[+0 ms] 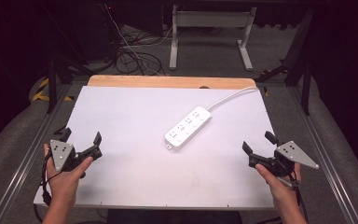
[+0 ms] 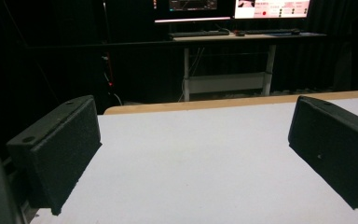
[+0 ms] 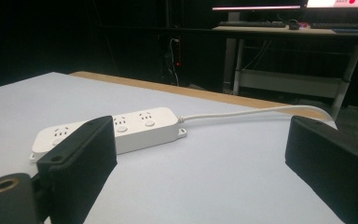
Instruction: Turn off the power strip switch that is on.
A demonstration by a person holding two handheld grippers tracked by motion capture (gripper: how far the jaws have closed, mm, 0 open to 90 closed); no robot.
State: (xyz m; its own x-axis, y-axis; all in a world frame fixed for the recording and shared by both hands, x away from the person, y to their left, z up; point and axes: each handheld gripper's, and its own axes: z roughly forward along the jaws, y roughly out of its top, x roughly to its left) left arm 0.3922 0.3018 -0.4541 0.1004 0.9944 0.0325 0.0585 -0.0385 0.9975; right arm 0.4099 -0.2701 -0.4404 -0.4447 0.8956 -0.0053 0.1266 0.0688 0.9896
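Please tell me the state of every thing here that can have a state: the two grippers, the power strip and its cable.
left gripper: open, holds nothing.
right gripper: open, holds nothing.
power strip: lies flat on the white table top, sockets up, nothing plugged in, untouched.
cable: attached to the strip, runs off the far edge.

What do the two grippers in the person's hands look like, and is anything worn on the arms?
Both the left gripper and the right gripper are black, each with two blocky, flat-faced jaws. A grey three-cornered plate with small dark holes sits on top of each. A dark cable trails from the left gripper beside the wrist. The forearms are bare; no sleeves are visible.
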